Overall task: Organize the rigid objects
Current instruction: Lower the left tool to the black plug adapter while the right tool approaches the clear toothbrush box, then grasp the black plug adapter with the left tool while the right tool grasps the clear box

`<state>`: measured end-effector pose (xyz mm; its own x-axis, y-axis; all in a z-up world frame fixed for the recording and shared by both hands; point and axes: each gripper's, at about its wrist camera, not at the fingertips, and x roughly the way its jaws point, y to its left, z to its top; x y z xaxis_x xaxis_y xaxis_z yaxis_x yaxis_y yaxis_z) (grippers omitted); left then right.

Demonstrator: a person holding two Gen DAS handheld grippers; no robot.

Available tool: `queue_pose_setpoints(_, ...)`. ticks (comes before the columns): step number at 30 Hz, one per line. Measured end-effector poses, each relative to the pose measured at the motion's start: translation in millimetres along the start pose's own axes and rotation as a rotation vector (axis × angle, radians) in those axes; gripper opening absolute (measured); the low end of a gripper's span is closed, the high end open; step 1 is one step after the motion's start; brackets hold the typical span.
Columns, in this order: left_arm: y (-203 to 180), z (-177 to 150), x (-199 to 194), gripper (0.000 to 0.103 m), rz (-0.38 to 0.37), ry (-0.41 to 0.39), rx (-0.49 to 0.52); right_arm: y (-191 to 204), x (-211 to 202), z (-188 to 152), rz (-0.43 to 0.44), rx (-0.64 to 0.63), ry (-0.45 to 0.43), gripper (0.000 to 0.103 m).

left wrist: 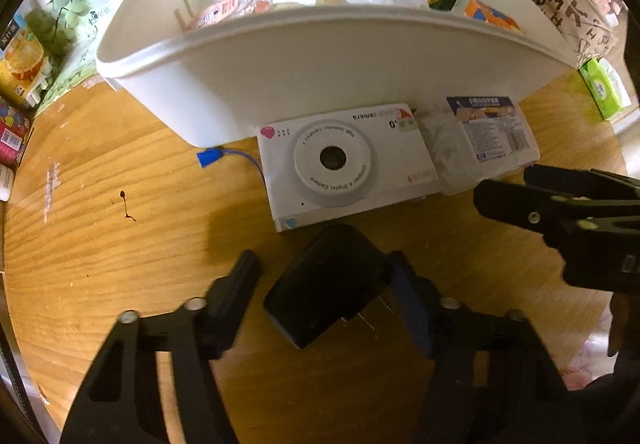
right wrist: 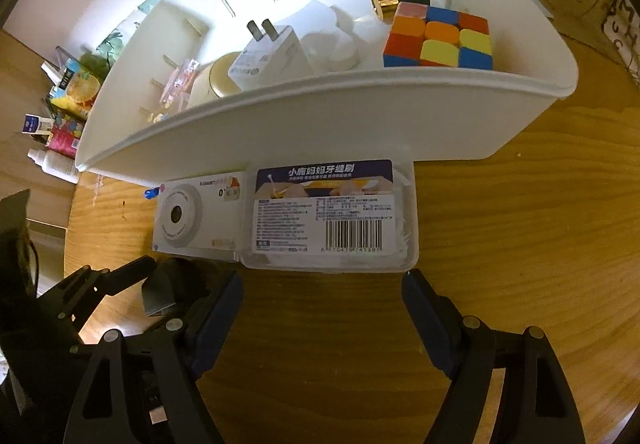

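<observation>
My left gripper [left wrist: 324, 276] has its jaws around a black charger [left wrist: 326, 284] on the wooden surface [left wrist: 120, 244]; only one pad touches, so no grip yet. It looks hard, light, smooth: take its flat sides. My right gripper [right wrist: 322, 284], jaws wide and empty, hangs just before the clear plastic box [right wrist: 332, 212] beside the white bin [right wrist: 320, 116].

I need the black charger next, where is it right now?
In the left wrist view, the black charger lies on the wooden table between the left gripper's fingers, below the white camera.
</observation>
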<state>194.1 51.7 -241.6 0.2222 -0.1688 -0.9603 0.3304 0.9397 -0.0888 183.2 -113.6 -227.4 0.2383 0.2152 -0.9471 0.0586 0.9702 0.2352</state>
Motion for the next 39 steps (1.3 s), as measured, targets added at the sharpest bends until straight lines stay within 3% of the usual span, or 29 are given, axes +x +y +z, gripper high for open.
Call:
queue_pose_setpoints(3,2,2,-1,0.054,-0.015,-0.01,-0.007,1,4,1,-0.019,0.003,0.003,0.082)
queue_pose_setpoints(19,27,-4,-10,0.052,-0.05,-0.038,-0.034,44,30,0,-0.171,-0.053,0.004,0.085)
queue_pose_setpoints(23,35,-8,-19,0.052,-0.06,-0.075,-0.051,54,30,-7,-0.224,-0.064,-0.021,0.091)
queue_pose_setpoints(29,41,-18,-34,0.051,-0.1,-0.127,-0.062,56,30,-14,-0.231,-0.028,-0.048,0.093)
queue_pose_setpoints(31,42,-21,-37,0.051,-0.1,-0.134,-0.067,51,25,-16,-0.222,-0.035,-0.075,0.103)
queue_pose_setpoints(39,52,-31,-47,0.051,-0.103,-0.155,-0.072,63,24,-19,-0.201,-0.093,-0.161,0.103)
